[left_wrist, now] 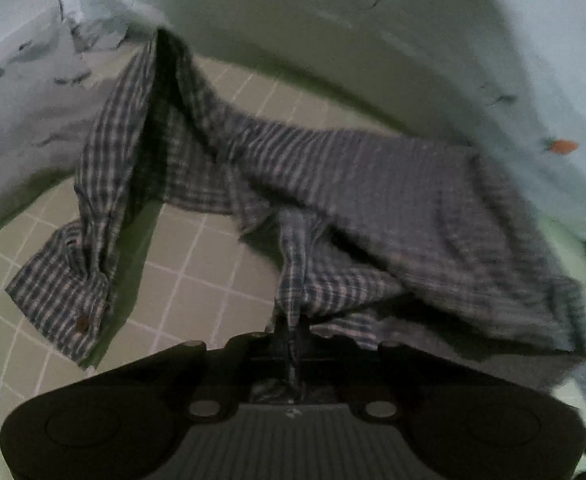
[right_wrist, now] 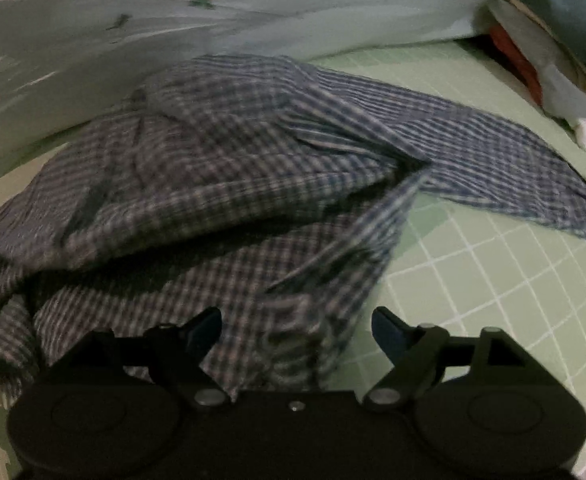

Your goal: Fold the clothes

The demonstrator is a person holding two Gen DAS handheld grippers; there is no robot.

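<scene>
Green gridded desk (right_wrist: 493,272) under pale printed sheet (left_wrist: 373,20). Checked shirt (right_wrist: 213,168) crumpled across desk, sleeve (left_wrist: 105,200) spread out. Left tool (left_wrist: 291,332) clamped on shirt fold. Right tool (right_wrist: 295,332) wide apart over shirt hem, gripping nothing.

This looks like a home setting for sorting laundry. A pale green cutting mat with a white grid (right_wrist: 493,280) covers the bench, a light printed sheet (left_wrist: 373,20) lies bunched behind it, and a pile of mixed clothes (right_wrist: 553,40) sits at one corner.
</scene>
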